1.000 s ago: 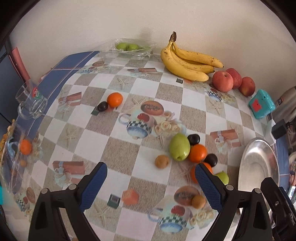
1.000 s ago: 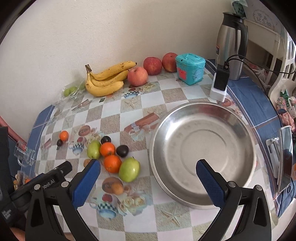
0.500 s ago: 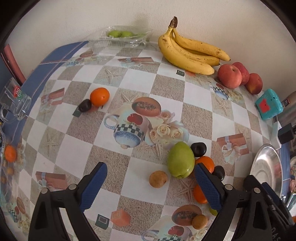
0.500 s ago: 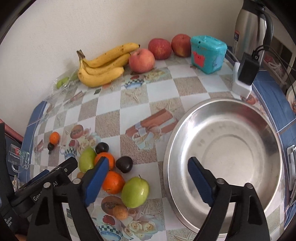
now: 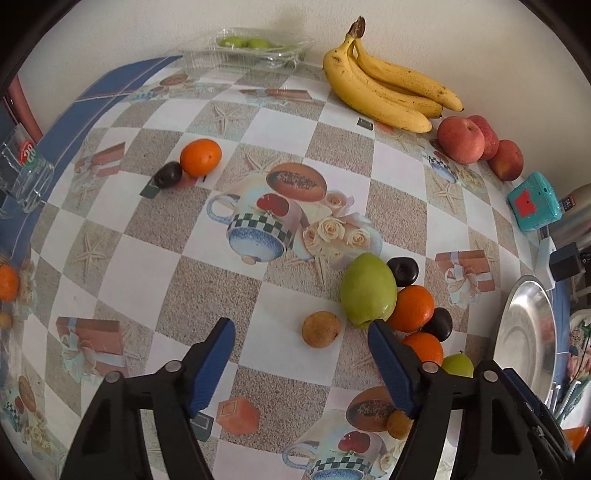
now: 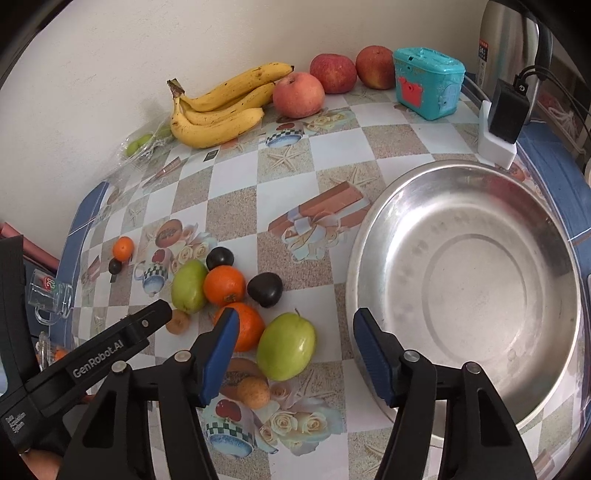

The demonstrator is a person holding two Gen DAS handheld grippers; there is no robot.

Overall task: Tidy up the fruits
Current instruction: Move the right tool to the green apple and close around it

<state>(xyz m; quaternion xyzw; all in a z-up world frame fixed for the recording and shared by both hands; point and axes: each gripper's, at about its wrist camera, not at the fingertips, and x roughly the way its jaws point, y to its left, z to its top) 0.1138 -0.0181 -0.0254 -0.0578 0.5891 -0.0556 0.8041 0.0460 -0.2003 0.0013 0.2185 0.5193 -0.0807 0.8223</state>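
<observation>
plain white wall (image 5: 147, 33) behind table (image 5: 177, 280)

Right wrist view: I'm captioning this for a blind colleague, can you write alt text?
The right tongs, closing with nothing pressed between the pads, hang over a green fruit beside an empty steel bowl. Oranges and dark plums cluster nearby on the patterned tablecloth; bananas and apples line the wall.
</observation>
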